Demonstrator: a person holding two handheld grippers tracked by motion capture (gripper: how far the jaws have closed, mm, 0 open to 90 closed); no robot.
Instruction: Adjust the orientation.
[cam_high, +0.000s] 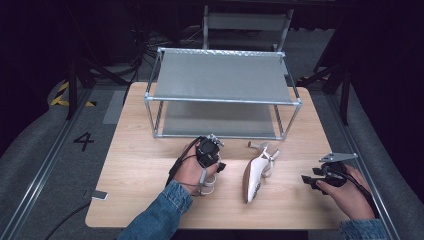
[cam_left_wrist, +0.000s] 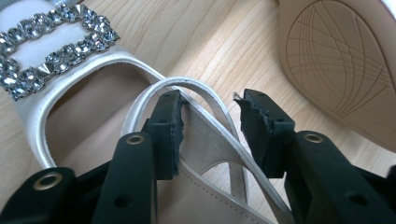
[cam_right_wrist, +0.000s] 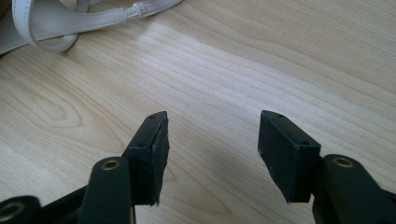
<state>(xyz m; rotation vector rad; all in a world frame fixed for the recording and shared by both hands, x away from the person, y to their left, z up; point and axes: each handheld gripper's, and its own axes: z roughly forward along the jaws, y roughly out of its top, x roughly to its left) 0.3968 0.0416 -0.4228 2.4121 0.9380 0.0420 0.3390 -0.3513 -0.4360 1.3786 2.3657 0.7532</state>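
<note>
The white shoe with the jewelled buckle (cam_left_wrist: 51, 44) sits under the left gripper (cam_left_wrist: 210, 123), at the near middle of the table; in that gripper's own view its heel strap (cam_left_wrist: 212, 109) loops up between the two black jaws. The left pad lies against the strap while the right pad stands clear of it, so the jaws are parted and clamp nothing.

From the far left, the room is dark: a grey floor with a painted "4" (cam_high: 83, 141), yellow-and-black tape (cam_high: 62, 95), cables and black stand legs. A metal rail runs along the table's left side. A small flat grey thing (cam_high: 100, 194) lies at the near left corner of the table (cam_high: 135, 150), whose top is pale wood with a clear grain.

In the high view the left gripper (cam_high: 212, 155) is held in a hand with a denim sleeve (cam_high: 160, 215), near the middle. Behind it, at the far middle, stands a two-tier metal-framed rack (cam_high: 222, 75) with grey fabric shelves.

Just right of the left hand lies a second white high-heeled shoe (cam_high: 257, 172), on its side, sole showing, heel pointing far.

At the near right the right gripper (cam_high: 310, 181) hovers over bare wood, well apart from that shoe. Its jaws (cam_right_wrist: 210, 154) stand wide with nothing between them.
</note>
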